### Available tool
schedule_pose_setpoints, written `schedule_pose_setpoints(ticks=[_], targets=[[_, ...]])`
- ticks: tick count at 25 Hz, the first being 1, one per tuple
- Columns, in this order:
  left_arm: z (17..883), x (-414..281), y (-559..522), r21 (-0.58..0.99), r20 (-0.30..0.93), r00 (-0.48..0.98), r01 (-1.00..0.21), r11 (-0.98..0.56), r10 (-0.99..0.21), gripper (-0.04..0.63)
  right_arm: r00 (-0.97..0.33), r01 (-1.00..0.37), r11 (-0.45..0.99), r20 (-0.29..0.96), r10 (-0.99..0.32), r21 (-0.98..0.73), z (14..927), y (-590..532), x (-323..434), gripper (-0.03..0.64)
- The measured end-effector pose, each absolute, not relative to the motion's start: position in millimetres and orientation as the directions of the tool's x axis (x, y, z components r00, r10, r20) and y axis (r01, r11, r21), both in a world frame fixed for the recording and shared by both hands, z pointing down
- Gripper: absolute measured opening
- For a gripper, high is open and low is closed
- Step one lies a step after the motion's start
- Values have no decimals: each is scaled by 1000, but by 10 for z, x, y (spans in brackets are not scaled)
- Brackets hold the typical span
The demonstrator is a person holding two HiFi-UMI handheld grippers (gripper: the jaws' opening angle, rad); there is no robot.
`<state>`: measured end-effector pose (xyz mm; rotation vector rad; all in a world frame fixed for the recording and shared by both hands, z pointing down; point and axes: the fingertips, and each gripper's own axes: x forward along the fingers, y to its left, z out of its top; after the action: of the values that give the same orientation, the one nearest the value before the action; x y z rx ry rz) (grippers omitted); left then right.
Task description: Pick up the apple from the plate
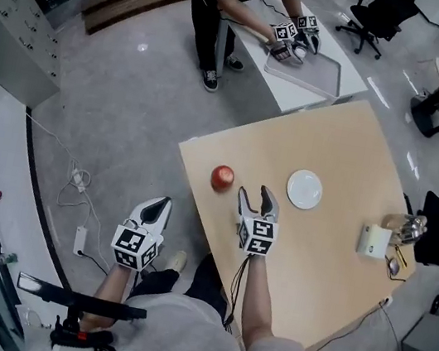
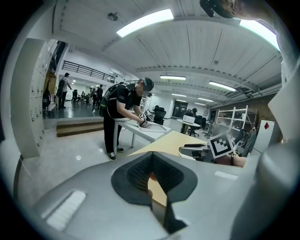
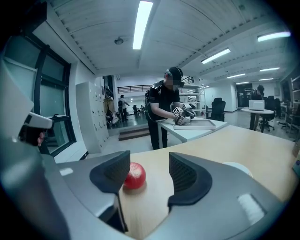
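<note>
The red apple (image 1: 221, 178) sits straight on the wooden table (image 1: 350, 151), near its left corner. To its right lies the white plate (image 1: 304, 189), with nothing on it. My right gripper (image 1: 259, 195) hovers over the table between the two, a little nearer to me, open with nothing between its fingers. In the right gripper view the apple (image 3: 135, 176) lies ahead, partly behind the left finger (image 3: 111, 173), apart from it. My left gripper (image 1: 156, 211) is off the table over the floor, its jaws together on nothing. In the left gripper view the pads (image 2: 161, 174) meet.
A white box (image 1: 374, 240) and a glass object (image 1: 406, 228) stand near the table's right edge. Beyond it a person works with grippers at a tray (image 1: 305, 70) on a white table. A cable and plug (image 1: 78, 181) lie on the floor at left.
</note>
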<state>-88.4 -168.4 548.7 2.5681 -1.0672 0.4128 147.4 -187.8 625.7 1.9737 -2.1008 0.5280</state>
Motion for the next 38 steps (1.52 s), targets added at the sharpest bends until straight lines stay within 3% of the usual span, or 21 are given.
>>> schedule_pose_setpoints(ticks=[19,38], targets=[[5261,-395,-1586,213,308,808,-573,-791,-502,20,103,-980,-153,336,-936,-124,5821,-1128,1903,150],[4966,149,-1372,201,208,918,-377,-904,-336,20,333,-924,-368,255,-908,-104,5423,-170,2106,86]])
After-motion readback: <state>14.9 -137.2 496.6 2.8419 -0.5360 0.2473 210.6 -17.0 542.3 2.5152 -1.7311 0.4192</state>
